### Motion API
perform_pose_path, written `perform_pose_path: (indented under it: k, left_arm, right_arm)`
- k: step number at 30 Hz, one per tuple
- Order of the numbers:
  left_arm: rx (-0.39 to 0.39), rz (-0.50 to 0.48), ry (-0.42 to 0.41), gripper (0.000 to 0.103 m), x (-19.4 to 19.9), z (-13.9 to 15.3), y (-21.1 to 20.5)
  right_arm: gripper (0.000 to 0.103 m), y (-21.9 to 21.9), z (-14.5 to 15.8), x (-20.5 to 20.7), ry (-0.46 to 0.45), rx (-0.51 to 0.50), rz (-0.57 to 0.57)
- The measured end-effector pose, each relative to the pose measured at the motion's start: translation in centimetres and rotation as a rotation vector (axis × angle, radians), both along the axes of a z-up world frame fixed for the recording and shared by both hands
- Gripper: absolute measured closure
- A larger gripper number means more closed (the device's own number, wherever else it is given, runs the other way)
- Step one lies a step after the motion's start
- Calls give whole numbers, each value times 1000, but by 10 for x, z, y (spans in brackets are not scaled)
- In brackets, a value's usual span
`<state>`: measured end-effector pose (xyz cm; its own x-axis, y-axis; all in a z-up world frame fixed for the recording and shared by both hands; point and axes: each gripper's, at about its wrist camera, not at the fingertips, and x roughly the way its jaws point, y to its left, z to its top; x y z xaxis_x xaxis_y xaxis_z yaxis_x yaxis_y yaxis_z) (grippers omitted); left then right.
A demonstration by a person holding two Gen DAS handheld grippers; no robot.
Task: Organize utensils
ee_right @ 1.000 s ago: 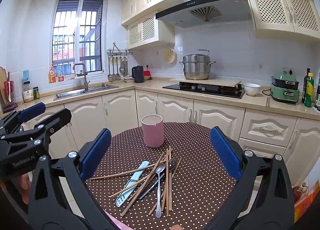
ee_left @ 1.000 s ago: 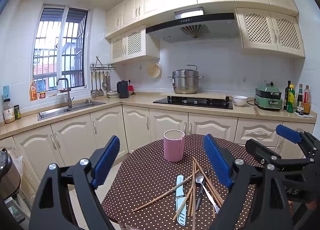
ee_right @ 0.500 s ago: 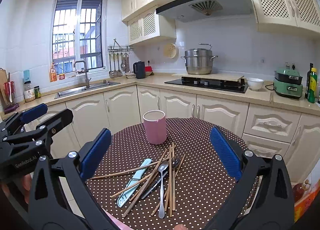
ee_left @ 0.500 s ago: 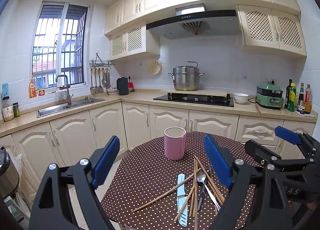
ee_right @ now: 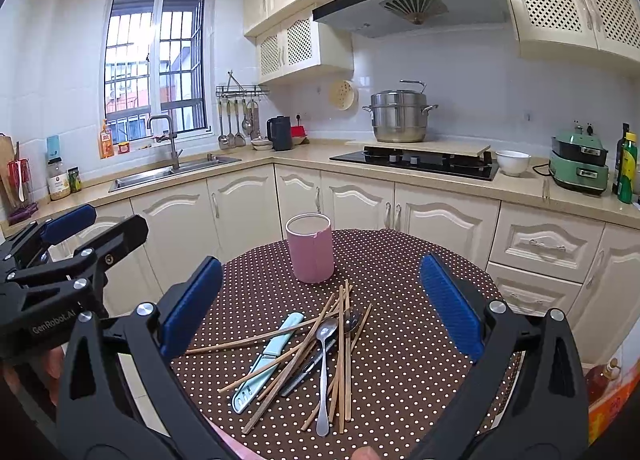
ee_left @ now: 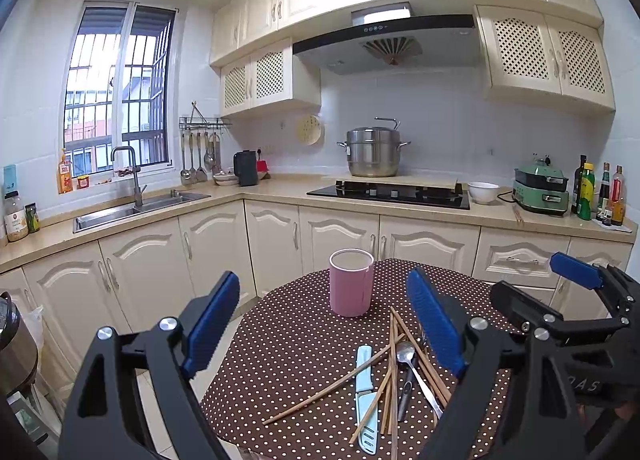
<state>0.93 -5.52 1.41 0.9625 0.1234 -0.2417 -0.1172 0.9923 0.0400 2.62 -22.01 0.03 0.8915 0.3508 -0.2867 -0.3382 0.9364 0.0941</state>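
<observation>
Fingers of both the right gripper and left gripper gape wide and empty, so single out one chopstick from the tangle mid-bench, then drop it upright into the pink cup toward the far edge.

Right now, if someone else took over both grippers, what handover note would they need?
Left gripper: open, empty, held above the near left of the table.
Right gripper: open, empty, over the pile.
Pink cup: upright at the far side of the table; nothing sticks out of it.
Chopsticks, spoon, light blue knife and a dark utensil lie crossed in one heap nearer than the cup.
Done: nothing sorted yet.
Left: probably pick up each piece and stand it in the cup.
</observation>
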Motion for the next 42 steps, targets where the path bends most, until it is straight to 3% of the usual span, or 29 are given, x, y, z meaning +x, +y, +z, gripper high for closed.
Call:
perform_pose_path:
  k: [10,16,20,28,34,38,40,42]
  left_arm:
    - [9,5,31,19,8,-8,5]
    - [-5,-54,103,19,33,-20,12]
    - [-40,-137,228,19,69,-35,26]
    - [-146,-234,579,21,147,-96,53]
    - [-97,-315,765,49,184,-145,42]
    - [-53,-354,812,53,198,-161,26]
    - [-41,-347,832,64,204,-167,22]
    - [-37,-349,857,68,212,-176,18]
  right_arm:
    - [6,4,-5,11,26,-12,28]
    - [6,6,-19,30,82,-54,26]
    - [6,5,-38,57,175,-117,-1]
    - [6,-12,-82,108,378,-189,-29]
    - [6,-16,-104,124,460,-207,-5]
    - [6,-19,-113,130,494,-197,9]
    - [6,-18,-115,131,505,-199,15]
    - [6,-18,-117,132,512,-200,22]
